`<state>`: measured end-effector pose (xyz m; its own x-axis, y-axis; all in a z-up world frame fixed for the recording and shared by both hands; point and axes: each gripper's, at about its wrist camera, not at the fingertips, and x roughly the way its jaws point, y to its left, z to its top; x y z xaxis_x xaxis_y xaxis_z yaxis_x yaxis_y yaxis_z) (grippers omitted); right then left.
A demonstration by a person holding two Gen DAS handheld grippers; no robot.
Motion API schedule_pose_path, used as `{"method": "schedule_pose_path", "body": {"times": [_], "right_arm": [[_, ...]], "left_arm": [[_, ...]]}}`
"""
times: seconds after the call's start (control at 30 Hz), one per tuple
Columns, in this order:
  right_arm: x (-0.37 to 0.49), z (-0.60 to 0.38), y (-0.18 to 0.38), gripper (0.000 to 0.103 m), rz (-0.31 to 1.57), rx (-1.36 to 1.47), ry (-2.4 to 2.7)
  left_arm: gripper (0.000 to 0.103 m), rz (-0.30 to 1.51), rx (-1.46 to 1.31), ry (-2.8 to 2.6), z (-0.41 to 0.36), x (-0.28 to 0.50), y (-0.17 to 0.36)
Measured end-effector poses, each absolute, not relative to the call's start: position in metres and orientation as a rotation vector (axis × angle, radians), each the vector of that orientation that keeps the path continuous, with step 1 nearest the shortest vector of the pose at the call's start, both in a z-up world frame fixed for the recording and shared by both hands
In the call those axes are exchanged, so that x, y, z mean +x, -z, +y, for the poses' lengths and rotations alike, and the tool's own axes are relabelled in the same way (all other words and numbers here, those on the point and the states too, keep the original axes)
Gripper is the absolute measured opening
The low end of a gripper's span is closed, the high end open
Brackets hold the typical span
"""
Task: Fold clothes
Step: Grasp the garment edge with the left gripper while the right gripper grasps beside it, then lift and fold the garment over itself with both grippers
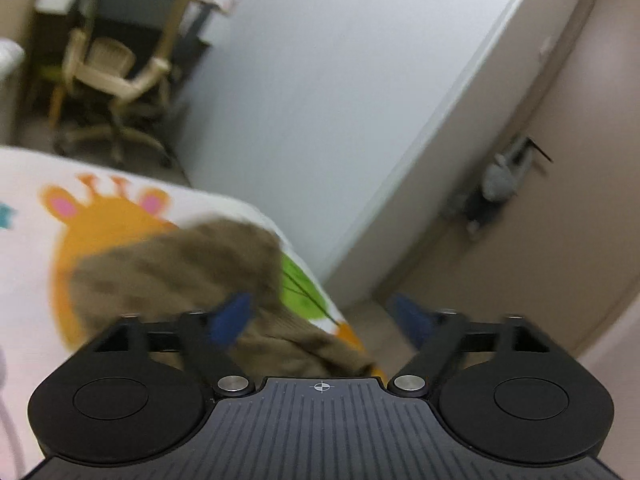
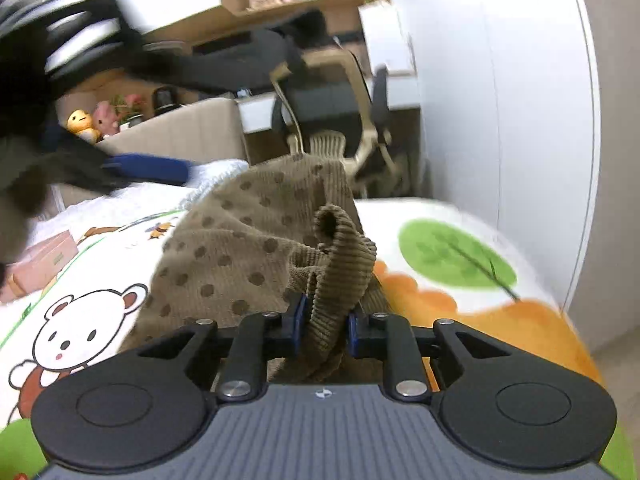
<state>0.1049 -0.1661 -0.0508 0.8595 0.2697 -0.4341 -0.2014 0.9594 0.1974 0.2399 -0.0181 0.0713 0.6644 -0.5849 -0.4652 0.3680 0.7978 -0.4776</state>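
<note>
A brown corduroy garment with darker dots (image 2: 240, 248) lies on a bed with a cartoon-print sheet (image 2: 80, 300). My right gripper (image 2: 323, 326) is shut on a bunched ribbed fold of the garment (image 2: 340, 264), which stands up between its blue pads. In the left wrist view the same garment (image 1: 180, 272) is blurred, below and left of my left gripper (image 1: 324, 320). The left gripper is open and empty, above the bed's edge. It also shows in the right wrist view (image 2: 148, 168) at the far left, above the sheet.
A beige office chair (image 1: 116, 64) stands beyond the bed, also seen in the right wrist view (image 2: 340, 120). A white wardrobe wall (image 1: 320, 100) and a beige door (image 1: 540, 200) are to the right. A headboard with plush toys (image 2: 92, 120) and a pink box (image 2: 44, 260) lie at the left.
</note>
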Motion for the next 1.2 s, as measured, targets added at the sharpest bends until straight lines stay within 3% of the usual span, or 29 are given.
{"method": "schedule_pose_path", "body": {"times": [0.17, 0.3, 0.4, 0.57, 0.77, 1.03, 1.2], "right_arm": [[0.106, -0.176, 0.052, 0.024, 0.511, 0.134, -0.265], [0.096, -0.198, 0.033, 0.049, 0.475, 0.137, -0.289], [0.092, -0.218, 0.01, 0.06, 0.402, 0.184, -0.303], [0.136, -0.211, -0.012, 0.062, 0.367, 0.143, -0.29], [0.222, -0.148, -0.025, 0.062, 0.407, -0.009, -0.387], [0.288, -0.133, 0.045, 0.062, 0.659, -0.21, -0.21], [0.26, -0.171, 0.049, 0.062, 0.647, -0.197, -0.159]], "left_arm": [[0.091, 0.67, -0.367, 0.377, 0.028, 0.23, -0.05], [0.09, 0.741, -0.393, 0.308, 0.053, 0.226, -0.017], [0.09, 0.759, -0.442, 0.351, 0.058, 0.225, -0.002], [0.09, 0.758, -0.493, 0.463, 0.051, 0.224, 0.013], [0.09, 0.78, -0.371, 0.47, 0.03, 0.216, 0.028], [0.089, 0.799, -0.254, 0.493, 0.034, 0.196, 0.037], [0.087, 0.775, -0.188, 0.538, 0.035, 0.176, 0.035]]}}
